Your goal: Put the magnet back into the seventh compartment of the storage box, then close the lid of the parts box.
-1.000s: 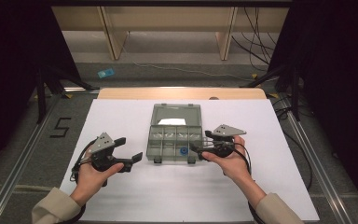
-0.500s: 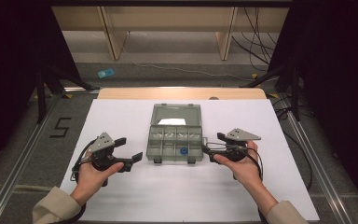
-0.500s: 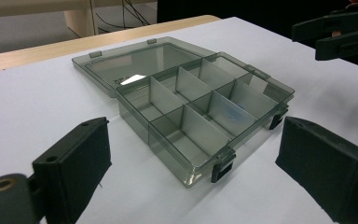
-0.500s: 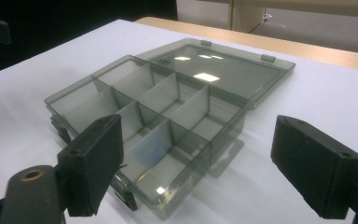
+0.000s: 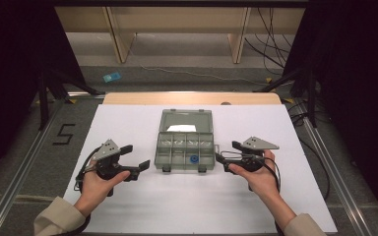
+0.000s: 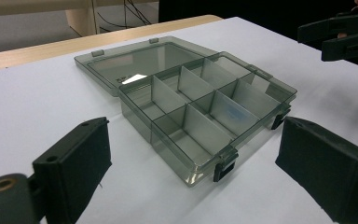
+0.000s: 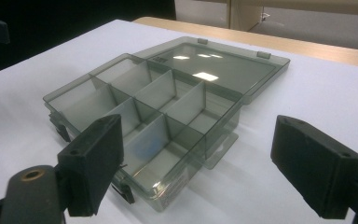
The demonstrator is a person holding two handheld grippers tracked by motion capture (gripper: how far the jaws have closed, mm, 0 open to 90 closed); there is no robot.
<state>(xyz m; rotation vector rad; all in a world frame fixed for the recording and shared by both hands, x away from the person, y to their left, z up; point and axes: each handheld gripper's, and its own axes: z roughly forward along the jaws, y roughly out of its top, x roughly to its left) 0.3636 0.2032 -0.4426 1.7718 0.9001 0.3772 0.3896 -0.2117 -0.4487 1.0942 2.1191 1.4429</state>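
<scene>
A smoky clear plastic compartment box [image 5: 184, 150] lies in the middle of the white table top [image 5: 128, 123]. Its lid [image 5: 186, 120] is folded flat behind it. A small blue piece [image 5: 193, 158] sits in a front compartment, toward the right. My left gripper [image 5: 137, 156] is open just left of the box, not touching it. My right gripper [image 5: 227, 151] is open just right of it. In the left gripper view the box [image 6: 200, 107] lies ahead of my left gripper [image 6: 200, 182]. In the right gripper view the box [image 7: 158, 102] reaches between the wide jaws of my right gripper [image 7: 205, 177].
The box's dark latches [image 5: 166, 168] face the person. A wooden strip [image 5: 192, 98] runs along the table's far edge, and cables [image 5: 270, 44] lie on the floor beyond. A "5" mark [image 5: 64, 133] is on the floor at left. White table surface lies in front of the box.
My right gripper has drawn back to the right, away from the box's right side. The left gripper and the box have stayed put.
</scene>
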